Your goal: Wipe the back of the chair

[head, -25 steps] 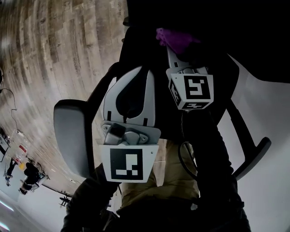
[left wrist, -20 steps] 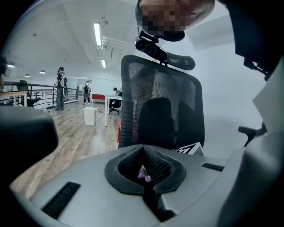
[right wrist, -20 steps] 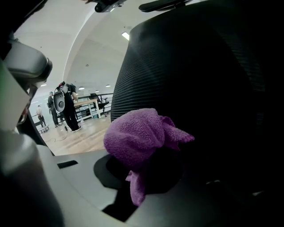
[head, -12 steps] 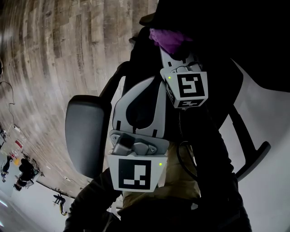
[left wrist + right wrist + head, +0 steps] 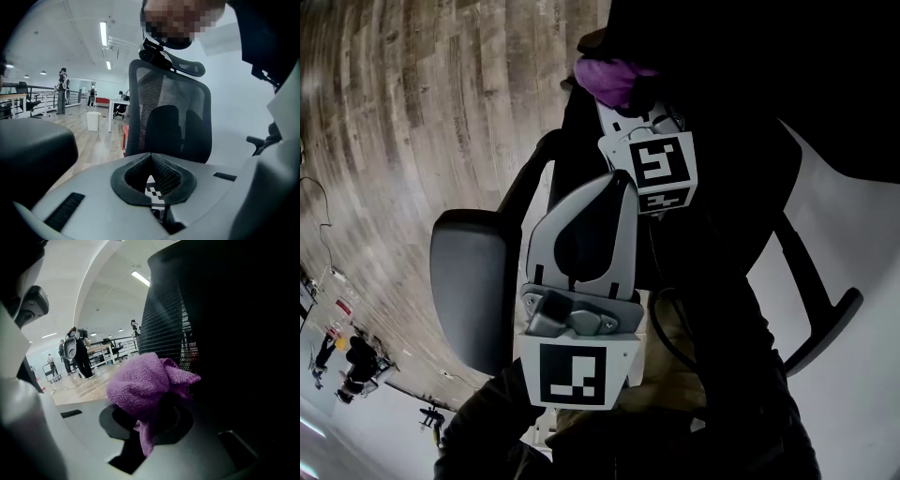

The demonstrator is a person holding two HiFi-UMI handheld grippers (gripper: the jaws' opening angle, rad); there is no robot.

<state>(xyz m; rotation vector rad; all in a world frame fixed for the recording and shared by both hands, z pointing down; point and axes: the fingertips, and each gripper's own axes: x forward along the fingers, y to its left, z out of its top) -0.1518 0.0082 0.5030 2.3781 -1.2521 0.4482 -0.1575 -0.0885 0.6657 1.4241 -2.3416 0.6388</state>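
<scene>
A black mesh office chair fills the head view, its back dark under both grippers, one armrest at the left. My right gripper is shut on a purple cloth held near the top of the chair. In the right gripper view the cloth bulges out of the right gripper and touches the mesh back. My left gripper hangs lower, shut with nothing in it. In the left gripper view the left gripper points at the mesh back, apart from it.
Wood plank floor lies to the left, a white surface to the right. The second armrest sticks out at the right. Far off stand people, a white bin and desks.
My right gripper has carried the purple cloth leftward and a little upward in the head view. The left gripper has stayed shut and shifted only slightly.
</scene>
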